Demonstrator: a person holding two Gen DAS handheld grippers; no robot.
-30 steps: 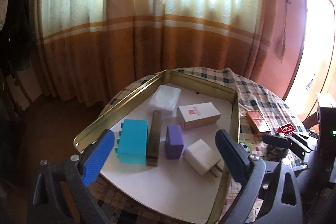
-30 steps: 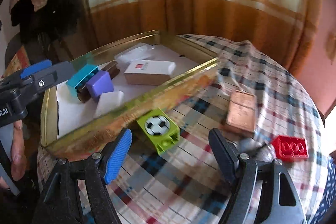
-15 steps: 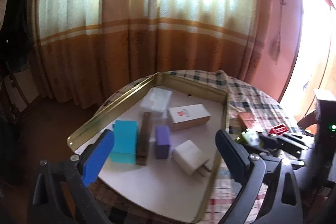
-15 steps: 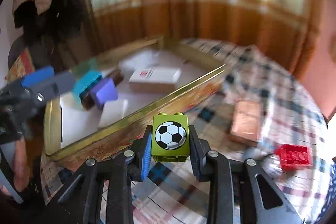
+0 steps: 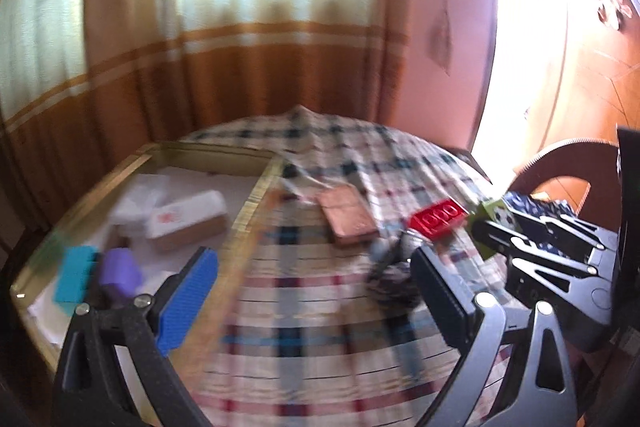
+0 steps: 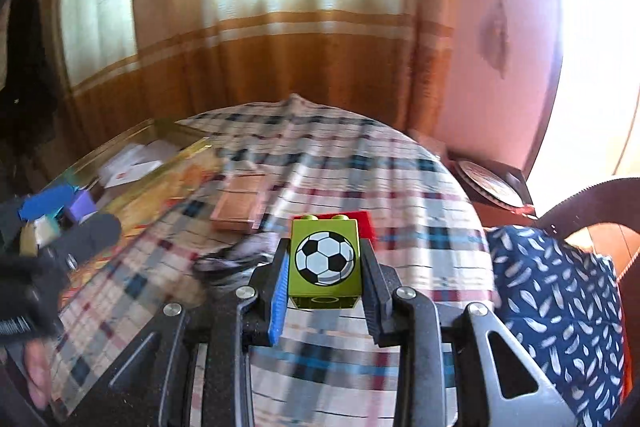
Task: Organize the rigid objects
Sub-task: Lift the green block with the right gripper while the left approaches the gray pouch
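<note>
My right gripper [image 6: 325, 269] is shut on a green brick with a football print [image 6: 325, 259] and holds it above the checked tablecloth; the brick also shows in the left wrist view [image 5: 494, 215]. My left gripper [image 5: 316, 301] is open and empty over the cloth, right of the gold tray [image 5: 252, 203]. The tray holds a teal block [image 5: 74, 279], a purple block [image 5: 120, 273] and a white box [image 5: 186, 217]. A red brick [image 5: 438, 217] and a copper-coloured flat box [image 5: 346, 215] lie on the cloth.
A dark crumpled object [image 5: 390, 277] lies on the cloth between the left gripper's fingers. A chair with a blue patterned cushion [image 6: 560, 291] stands at the right. Curtains hang behind the round table.
My right gripper has lifted the green brick and swung right, away from the tray. My left gripper has swung right, from over the tray to over the cloth.
</note>
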